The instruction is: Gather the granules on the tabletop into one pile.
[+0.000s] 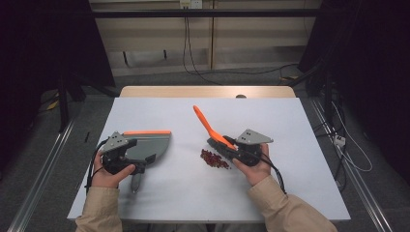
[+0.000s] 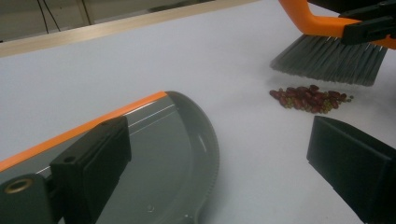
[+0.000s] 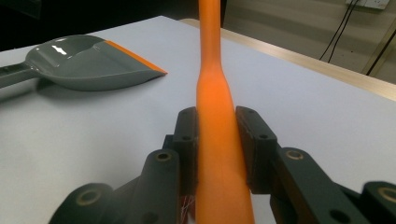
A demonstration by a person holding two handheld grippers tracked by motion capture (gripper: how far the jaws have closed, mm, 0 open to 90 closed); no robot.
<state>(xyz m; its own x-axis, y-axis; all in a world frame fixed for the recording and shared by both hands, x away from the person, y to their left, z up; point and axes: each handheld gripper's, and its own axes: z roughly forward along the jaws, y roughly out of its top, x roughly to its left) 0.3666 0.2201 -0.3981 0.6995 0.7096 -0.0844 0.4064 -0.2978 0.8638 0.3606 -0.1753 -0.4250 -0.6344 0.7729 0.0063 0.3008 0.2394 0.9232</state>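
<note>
**Brush clamped in my right, dustpan waiting at my left, beans between**

My right gripper (image 3: 215, 140) is closed tight on the orange handle of the hand brush (image 1: 211, 127); pads press both sides of the handle just above the bristle head. In the high view the handle sticks up toward 11 o'clock from my hand. Bristles (image 2: 329, 59) hang just above the white table (image 1: 290, 125), close behind the pile of red beans (image 1: 214, 159).

My left gripper (image 2: 224, 168) stands wide open, jaws apart and nothing pinched between them. Seen from above, it sits over the grey dustpan (image 1: 151, 143) near its handle end. The orange lip (image 2: 84, 128) points toward 12 o'clock, not at the pile.

Pile lies at 9 o'clock of the brush, at 3 o'clock of the pan, well apart from the pan.

Handling, my read: the brush is light with a stiff, smooth plastic handle, so a low grip near the head gives control. Bristles are soft and splay. Beans are small, hard and likely to roll and scatter, so short gentle strokes. The pan is light and may slide if nudged; take it by the handle.
</note>
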